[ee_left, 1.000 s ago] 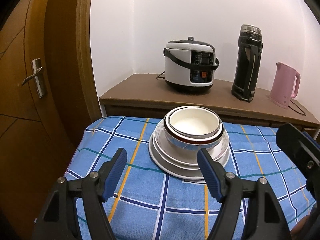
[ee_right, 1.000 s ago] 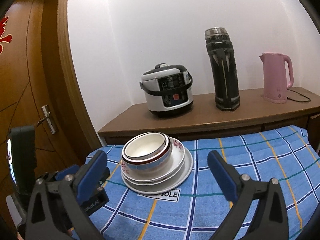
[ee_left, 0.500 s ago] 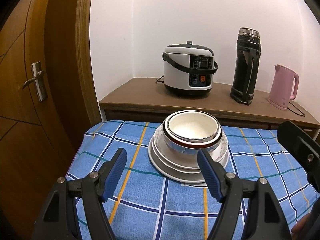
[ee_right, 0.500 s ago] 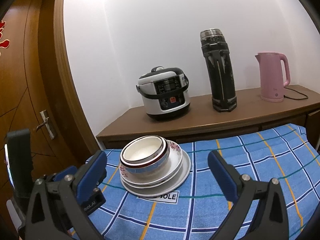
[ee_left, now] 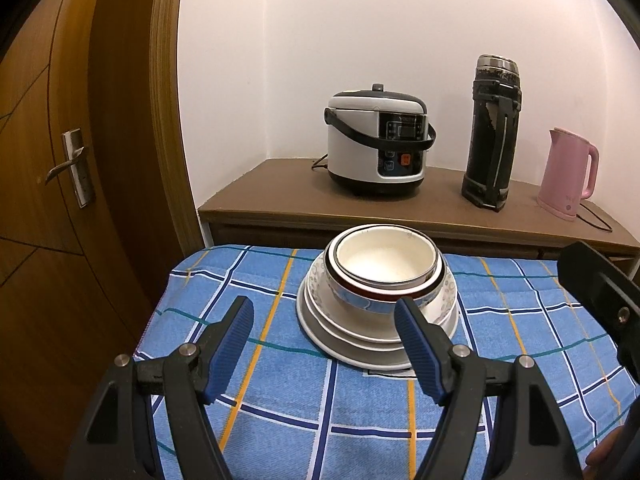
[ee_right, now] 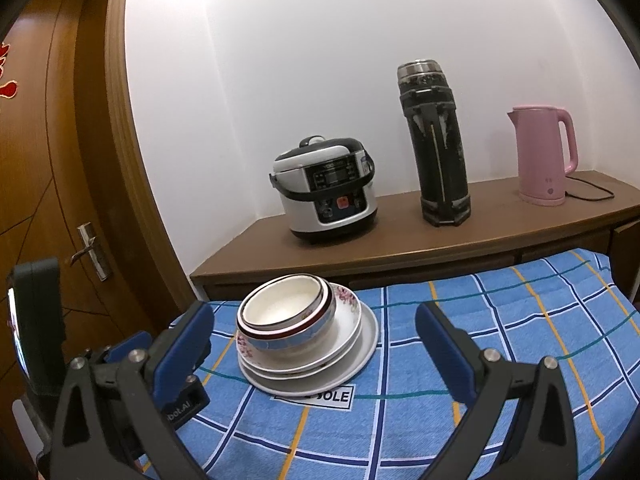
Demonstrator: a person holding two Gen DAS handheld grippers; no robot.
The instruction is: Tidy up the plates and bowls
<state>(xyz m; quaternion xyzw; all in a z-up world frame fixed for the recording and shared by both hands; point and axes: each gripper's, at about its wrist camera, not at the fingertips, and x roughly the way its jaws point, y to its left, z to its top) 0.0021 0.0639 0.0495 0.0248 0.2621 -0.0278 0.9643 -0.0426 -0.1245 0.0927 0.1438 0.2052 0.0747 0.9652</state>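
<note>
On blue plaid cloth (ee_left: 280, 412), L wrist view: stack of plates and bowls (ee_left: 378, 300) sits centre; left gripper (ee_left: 324, 344) spread wide, empty, just short of stack. R wrist view: right gripper (ee_right: 314, 344) spread wide, empty; stack ahead-left, near its L finger (ee_right: 184, 344).

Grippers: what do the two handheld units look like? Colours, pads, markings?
Both the left gripper and the right gripper are black plastic with angular, triangular-cutout finger arms, silver pivot bolts and ribbed blue pads. The right wrist view shows white lettering ending "bot.AI" on the left unit's blue body. No cables or sleeves visible.
</note>
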